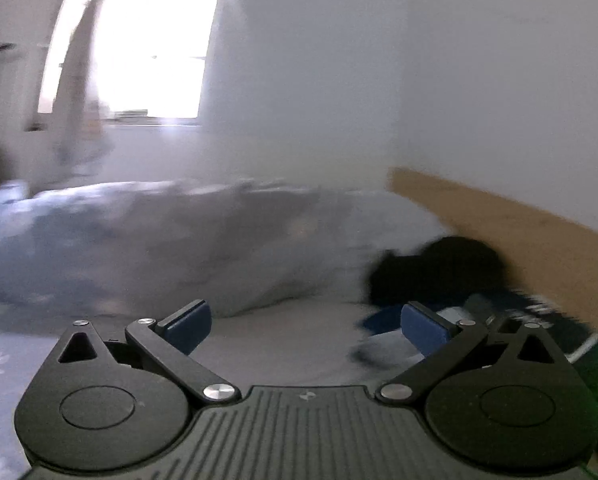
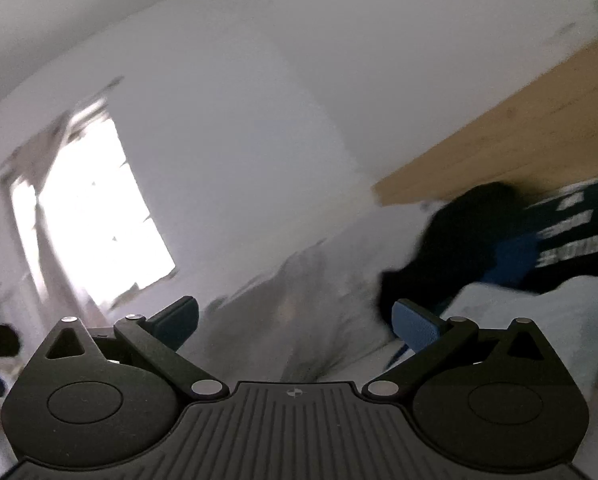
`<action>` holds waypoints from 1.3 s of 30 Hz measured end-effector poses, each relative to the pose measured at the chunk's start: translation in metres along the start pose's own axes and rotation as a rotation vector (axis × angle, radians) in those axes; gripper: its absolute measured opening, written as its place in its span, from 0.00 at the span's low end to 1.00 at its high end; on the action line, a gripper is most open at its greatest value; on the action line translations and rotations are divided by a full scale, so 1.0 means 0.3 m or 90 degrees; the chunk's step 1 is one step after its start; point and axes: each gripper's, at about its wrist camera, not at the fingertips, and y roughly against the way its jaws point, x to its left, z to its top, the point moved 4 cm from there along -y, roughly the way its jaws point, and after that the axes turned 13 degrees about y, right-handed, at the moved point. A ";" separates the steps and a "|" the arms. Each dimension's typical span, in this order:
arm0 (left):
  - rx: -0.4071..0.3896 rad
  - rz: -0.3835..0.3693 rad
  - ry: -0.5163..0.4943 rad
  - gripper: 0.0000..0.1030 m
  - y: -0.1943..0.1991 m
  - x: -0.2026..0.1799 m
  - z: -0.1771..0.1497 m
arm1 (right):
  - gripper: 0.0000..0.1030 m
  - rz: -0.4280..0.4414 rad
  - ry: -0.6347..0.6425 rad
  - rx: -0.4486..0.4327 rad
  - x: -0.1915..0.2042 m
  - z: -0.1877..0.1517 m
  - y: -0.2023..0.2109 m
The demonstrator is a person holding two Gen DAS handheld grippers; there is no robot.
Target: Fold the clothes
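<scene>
Both views are blurred by motion. My left gripper (image 1: 305,326) is open above the bed, its blue pads wide apart with nothing between them. Beyond its right pad lies a pile of dark clothes (image 1: 439,276), black and blue, against the wooden headboard (image 1: 519,232). My right gripper (image 2: 295,324) is open too, held about level, with nothing in its jaws. The same dark clothes (image 2: 479,240) show to its right, one piece with white lettering (image 2: 571,232), and a pale folded item (image 2: 539,320) lies in front of them.
A rumpled grey-white duvet (image 1: 159,240) stretches across the bed. A bright window (image 1: 147,48) with a curtain is at the left, a white wall (image 1: 419,60) behind the headboard. Something green (image 1: 595,368) sits at the right edge.
</scene>
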 end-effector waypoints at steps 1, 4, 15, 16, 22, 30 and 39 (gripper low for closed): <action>-0.005 0.026 0.006 1.00 0.019 0.039 -0.010 | 1.00 0.017 0.010 0.008 0.037 -0.008 -0.003; -0.021 0.094 0.020 1.00 0.041 0.153 -0.047 | 1.00 0.073 0.056 0.027 0.140 -0.048 -0.032; -0.012 0.221 0.101 1.00 -0.219 0.479 -0.214 | 1.00 0.116 0.130 0.191 0.324 -0.352 -0.232; -0.006 0.221 0.106 1.00 -0.243 0.487 -0.236 | 1.00 0.114 0.126 0.211 0.326 -0.380 -0.254; 0.048 0.204 0.171 1.00 -0.439 0.570 -0.380 | 1.00 0.071 0.129 0.287 0.324 -0.537 -0.335; 0.054 0.214 0.175 1.00 -0.545 0.597 -0.573 | 1.00 0.074 0.202 0.372 0.383 -0.757 -0.382; 0.108 0.311 0.119 1.00 -0.610 0.640 -0.714 | 1.00 0.107 0.233 0.412 0.439 -0.926 -0.342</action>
